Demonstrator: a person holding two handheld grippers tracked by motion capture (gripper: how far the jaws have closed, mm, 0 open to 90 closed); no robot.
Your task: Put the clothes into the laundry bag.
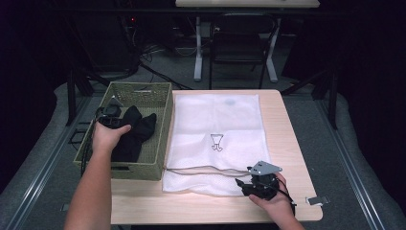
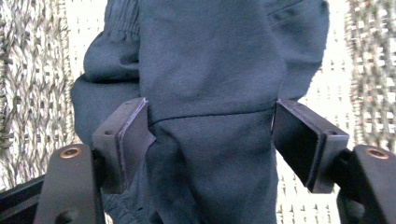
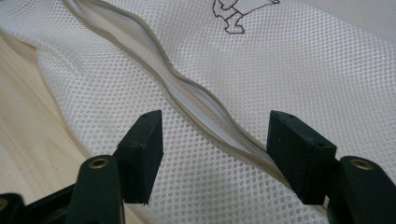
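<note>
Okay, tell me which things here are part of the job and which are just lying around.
Part of the job:
dark garment
woven basket
white mesh laundry bag
left gripper, jaws open around the garment
right gripper, jaws open over the bag's zipper

Lying about:
small metal clip
chair

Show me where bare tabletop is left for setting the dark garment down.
Bare table runs along the right edge beside the mesh bag, and along the near edge below the bag. The basket crowds the left, holding the garment and left gripper; right gripper sits over the bag's corner.
</note>
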